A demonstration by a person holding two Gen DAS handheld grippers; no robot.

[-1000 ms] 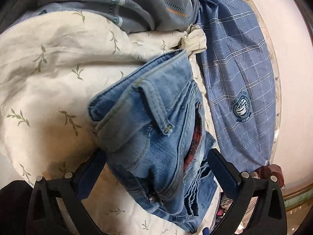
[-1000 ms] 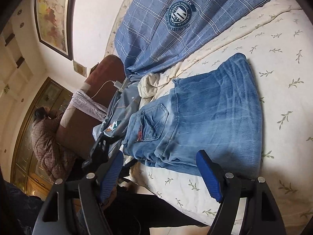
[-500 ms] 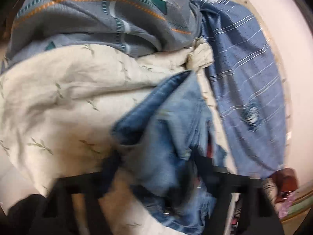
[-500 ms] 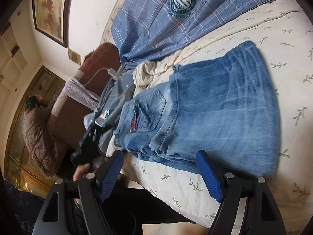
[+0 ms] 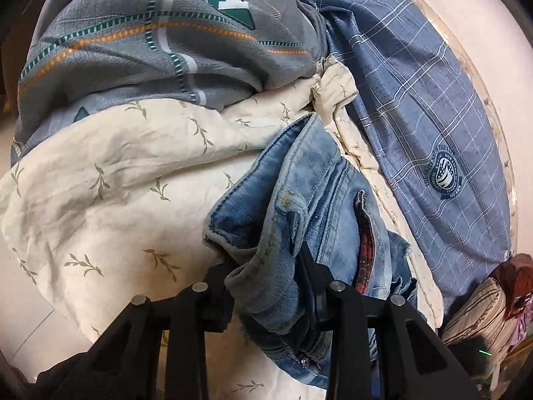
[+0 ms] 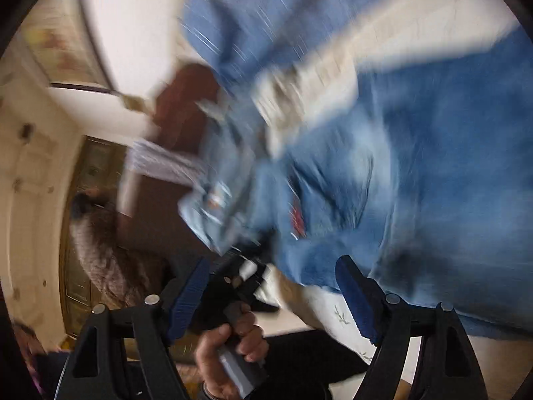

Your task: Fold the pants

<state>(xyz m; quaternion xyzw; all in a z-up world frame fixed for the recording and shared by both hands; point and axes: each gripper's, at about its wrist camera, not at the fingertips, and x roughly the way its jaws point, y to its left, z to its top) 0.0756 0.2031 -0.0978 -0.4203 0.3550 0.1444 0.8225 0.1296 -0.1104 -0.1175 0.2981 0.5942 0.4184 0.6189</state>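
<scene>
The left gripper has its jaws closing on a bunched fold of the jeans, at the waistband end; denim fills the narrow gap between the two black fingers and bulges out above and below them. The jeans lie on the cream leaf-print bedspread, near the bed's edge closest to the person, with the waistband crumpled upward and a strip of red plaid lining showing in a pocket slit. Beyond them, toward the far side of the bed, a grey blanket with teal and orange lines is heaped over the bedspread, and a blue checked pillow with a round crest runs along the bed's far right edge against the pale wall.

The right gripper stands wide, its blue-padded fingers well apart with nothing pressed between them. Its view is badly blurred. In it the jeans spread as a broad blue patch over the bedspread, whose near edge shows just inside the right finger. Below and between the fingers, the person's hand grips the handle of the left gripper at the jeans' corner. A brown chair and a gilded door show blurred at the left
</scene>
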